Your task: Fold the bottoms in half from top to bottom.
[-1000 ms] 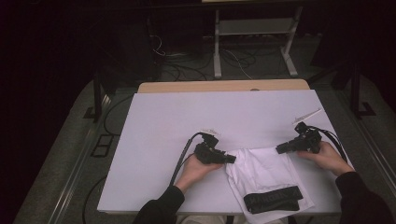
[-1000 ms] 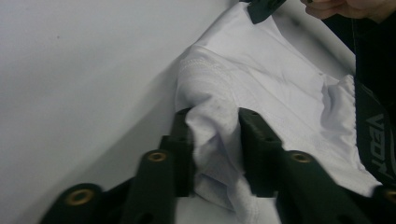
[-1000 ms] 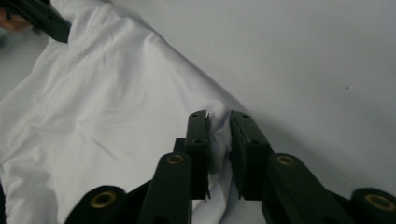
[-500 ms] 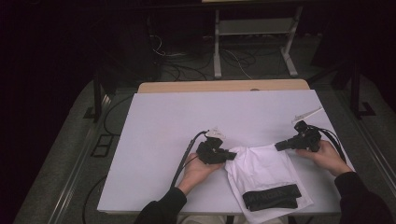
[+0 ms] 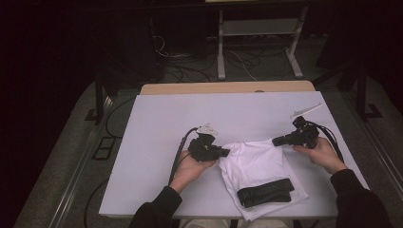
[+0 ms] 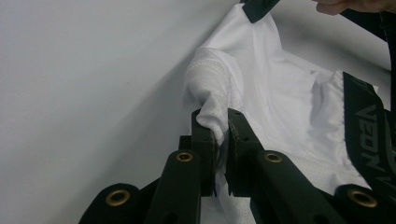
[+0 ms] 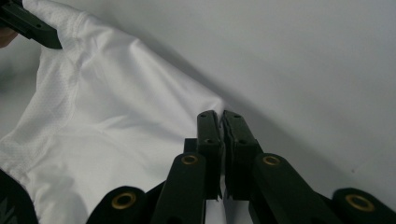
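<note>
Both pairs of jaws are clamped on the white garment (image 5: 259,164): in the left gripper view the left gripper (image 6: 221,140) pinches a bunched fold of a stitched hem, and those jaws have just been closing with the cloth between them; in the right gripper view the right gripper (image 7: 221,122) has its jaws pressed nearly together on a thin edge of the fabric, after closing the last little way with the cloth between them. From the high view the garment lies on the white tabletop (image 5: 157,123), at the person's side and toward the right, with its upper edge stretched between the two grippers and raised a little off the surface. Its black waistband (image 5: 265,192), printed with lettering too small to read, lies across the near end, closest to the person. The left hand (image 5: 187,168) holds its gripper (image 5: 222,153) at the garment's left corner, the right hand (image 5: 321,153) holds its gripper (image 5: 278,141) at the right corner. A small pale bracket-like piece (image 5: 305,110) rests farther back near the right edge, well apart from the cloth.
</note>
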A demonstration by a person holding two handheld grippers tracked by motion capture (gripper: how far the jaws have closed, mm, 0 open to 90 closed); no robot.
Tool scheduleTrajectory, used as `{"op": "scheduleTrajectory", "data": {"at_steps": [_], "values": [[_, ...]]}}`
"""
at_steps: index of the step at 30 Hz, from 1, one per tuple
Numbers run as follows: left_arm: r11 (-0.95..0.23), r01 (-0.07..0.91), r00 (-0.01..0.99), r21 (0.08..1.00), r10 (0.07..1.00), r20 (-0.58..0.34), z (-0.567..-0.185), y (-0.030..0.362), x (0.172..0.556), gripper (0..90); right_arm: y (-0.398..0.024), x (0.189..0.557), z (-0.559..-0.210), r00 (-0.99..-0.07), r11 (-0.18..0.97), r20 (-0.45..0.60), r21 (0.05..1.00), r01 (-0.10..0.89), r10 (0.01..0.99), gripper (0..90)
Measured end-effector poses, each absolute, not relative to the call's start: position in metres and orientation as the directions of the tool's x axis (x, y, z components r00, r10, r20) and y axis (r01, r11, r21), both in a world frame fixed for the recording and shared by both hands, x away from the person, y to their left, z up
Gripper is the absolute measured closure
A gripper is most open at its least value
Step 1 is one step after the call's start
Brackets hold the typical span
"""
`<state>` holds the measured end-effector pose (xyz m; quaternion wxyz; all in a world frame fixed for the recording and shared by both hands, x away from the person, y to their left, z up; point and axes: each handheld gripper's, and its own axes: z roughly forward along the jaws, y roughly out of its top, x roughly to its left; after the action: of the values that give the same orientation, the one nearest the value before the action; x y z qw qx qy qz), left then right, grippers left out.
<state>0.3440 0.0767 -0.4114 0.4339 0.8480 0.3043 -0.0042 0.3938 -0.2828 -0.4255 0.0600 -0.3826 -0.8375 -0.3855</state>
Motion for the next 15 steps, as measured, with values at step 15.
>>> {"op": "scheduleTrajectory", "data": {"at_steps": [15], "values": [[-0.435,0.536,0.796,0.723,0.546,-0.261,-0.402,0.107,0.362,83.0,-0.254,0.409,-0.42,-0.7,0.385,0.403,0.621,0.682,0.59,85.0]]}}
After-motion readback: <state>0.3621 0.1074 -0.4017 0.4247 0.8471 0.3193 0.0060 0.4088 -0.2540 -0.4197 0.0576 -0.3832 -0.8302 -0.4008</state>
